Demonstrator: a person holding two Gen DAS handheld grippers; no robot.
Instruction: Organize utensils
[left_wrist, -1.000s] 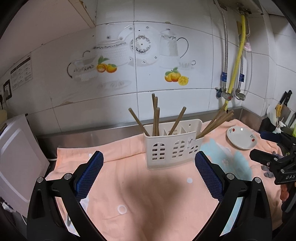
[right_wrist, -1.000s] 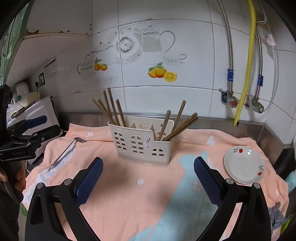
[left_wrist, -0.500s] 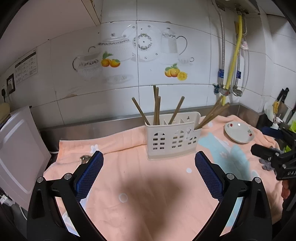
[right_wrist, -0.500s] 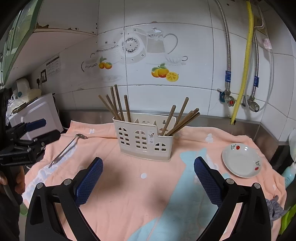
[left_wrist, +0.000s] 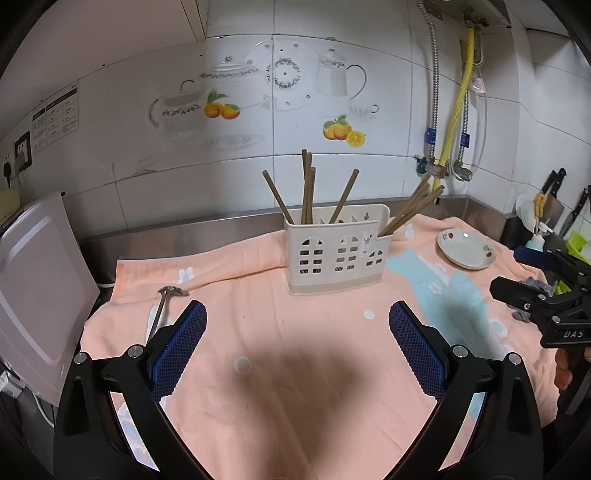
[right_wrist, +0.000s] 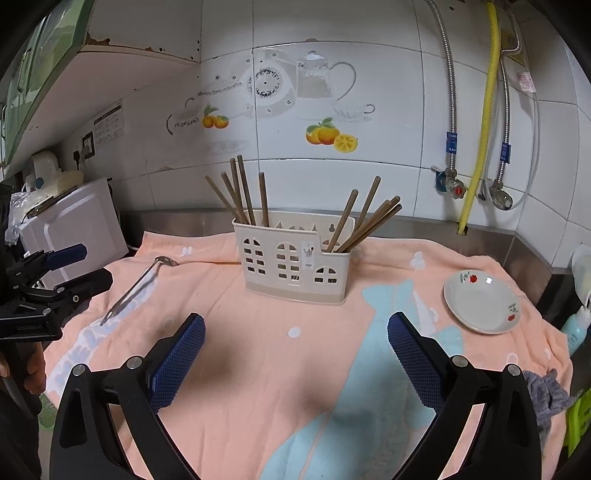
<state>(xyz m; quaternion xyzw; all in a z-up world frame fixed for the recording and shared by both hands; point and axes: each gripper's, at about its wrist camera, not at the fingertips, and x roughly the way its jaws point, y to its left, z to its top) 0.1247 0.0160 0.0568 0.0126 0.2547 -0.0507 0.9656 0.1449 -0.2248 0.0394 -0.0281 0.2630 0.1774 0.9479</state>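
A cream utensil holder with several brown chopsticks stands on the peach towel; it also shows in the right wrist view. A metal spoon lies on the towel at the left, seen too in the right wrist view. My left gripper is open and empty, above the towel in front of the holder. My right gripper is open and empty, also short of the holder. Each gripper shows at the edge of the other's view.
A white saucer with red flowers lies on the towel at the right. A white appliance stands at the left. Pipes and a yellow hose run down the tiled wall. Knives and a grey rag are at the far right.
Both grippers have drawn back and up from the holder, so it looks smaller. The spoon has come into the left wrist view. Both stay open.
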